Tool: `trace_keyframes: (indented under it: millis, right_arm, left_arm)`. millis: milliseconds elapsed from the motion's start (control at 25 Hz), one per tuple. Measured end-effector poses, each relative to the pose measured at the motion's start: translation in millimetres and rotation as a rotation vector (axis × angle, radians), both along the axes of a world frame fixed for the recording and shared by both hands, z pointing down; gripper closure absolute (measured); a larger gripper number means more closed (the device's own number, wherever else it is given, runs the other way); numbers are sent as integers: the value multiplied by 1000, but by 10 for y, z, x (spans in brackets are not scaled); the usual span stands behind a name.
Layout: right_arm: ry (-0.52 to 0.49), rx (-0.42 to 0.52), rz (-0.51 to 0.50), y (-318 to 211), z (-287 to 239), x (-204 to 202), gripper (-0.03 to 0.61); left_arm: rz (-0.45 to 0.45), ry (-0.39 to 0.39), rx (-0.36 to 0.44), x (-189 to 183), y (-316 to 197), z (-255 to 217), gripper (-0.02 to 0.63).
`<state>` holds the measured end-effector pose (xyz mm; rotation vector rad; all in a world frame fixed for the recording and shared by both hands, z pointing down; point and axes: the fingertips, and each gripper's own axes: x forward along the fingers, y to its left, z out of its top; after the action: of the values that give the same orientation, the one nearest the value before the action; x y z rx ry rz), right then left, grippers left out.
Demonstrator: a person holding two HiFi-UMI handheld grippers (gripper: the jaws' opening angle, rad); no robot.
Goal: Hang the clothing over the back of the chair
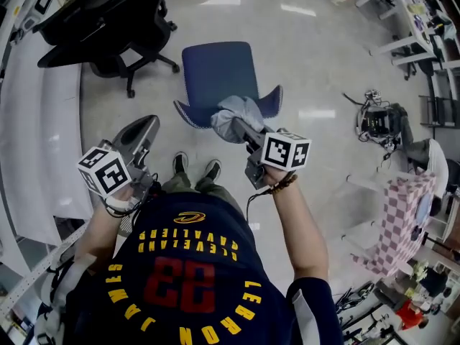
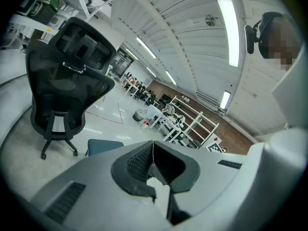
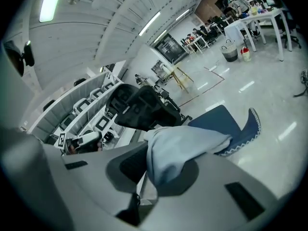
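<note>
A blue chair stands on the floor in front of the person, its curved back on the near side. My right gripper is shut on a bunched pale grey garment, which hangs over the middle of that back; whether it touches I cannot tell. In the right gripper view the garment fills the gap between the jaws, with the blue chair just beyond. My left gripper is held to the left of the chair, its jaws shut with nothing between them.
A black office chair stands at the far left beside a white desk. A checked cloth covers a stand at the right, and a small machine with cables sits on the floor. The person's shoes are just behind the chair.
</note>
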<state>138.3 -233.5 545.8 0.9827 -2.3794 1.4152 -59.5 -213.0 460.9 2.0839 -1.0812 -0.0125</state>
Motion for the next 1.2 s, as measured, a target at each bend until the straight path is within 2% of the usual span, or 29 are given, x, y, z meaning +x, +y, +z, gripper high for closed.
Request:
trace_keyframes:
  millis: [400, 800, 1200]
  right_arm:
    - [43, -122, 81, 753, 532, 300, 540]
    - [142, -228, 55, 1118, 1244, 398, 540]
    - [422, -179, -55, 1064, 1902, 472, 540]
  left_arm:
    - [97, -2, -1, 219, -11, 31, 609]
    - [127, -15, -7, 336, -23, 25, 609]
    - [120, -36, -27, 230, 38, 78, 609]
